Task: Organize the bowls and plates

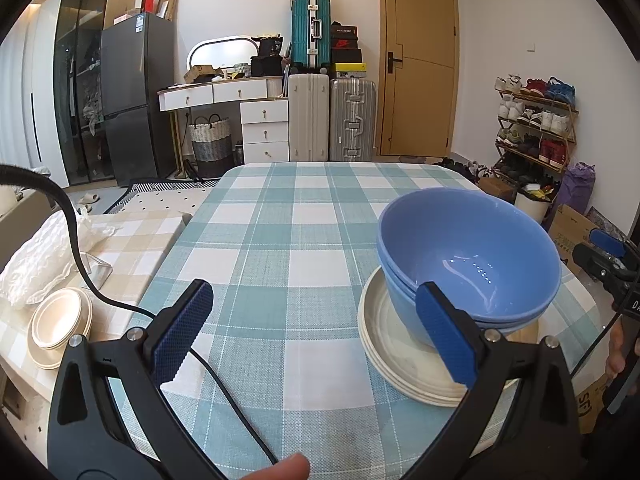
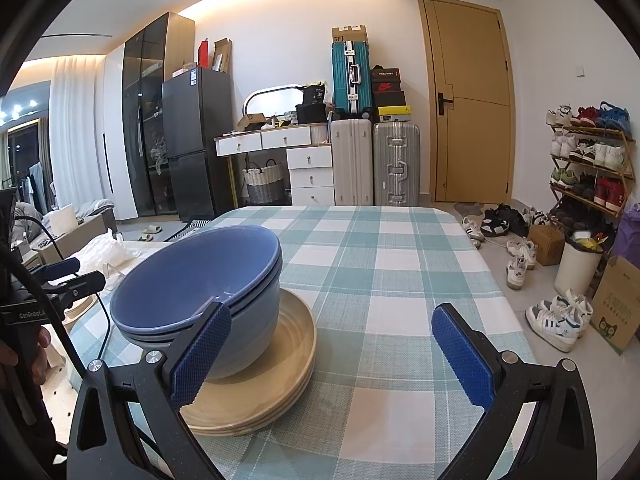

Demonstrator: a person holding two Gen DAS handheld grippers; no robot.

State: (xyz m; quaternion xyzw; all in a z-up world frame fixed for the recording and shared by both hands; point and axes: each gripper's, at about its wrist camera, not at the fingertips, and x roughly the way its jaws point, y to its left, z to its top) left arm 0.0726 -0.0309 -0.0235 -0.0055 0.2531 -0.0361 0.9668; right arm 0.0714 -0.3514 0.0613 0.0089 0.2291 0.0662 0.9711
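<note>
A stack of blue bowls sits nested on a stack of cream plates on the checked tablecloth. My left gripper is open and empty, its right finger just in front of the bowls. In the right wrist view the bowls and plates lie at the left. My right gripper is open and empty, its left finger close to the bowls' near side. A second stack of cream plates rests on the beige surface left of the table.
The right gripper shows at the right edge of the left wrist view; the left gripper shows at the left edge of the right wrist view. A black cable crosses the cloth. Suitcases, drawers, shoe rack and boxes stand beyond the table.
</note>
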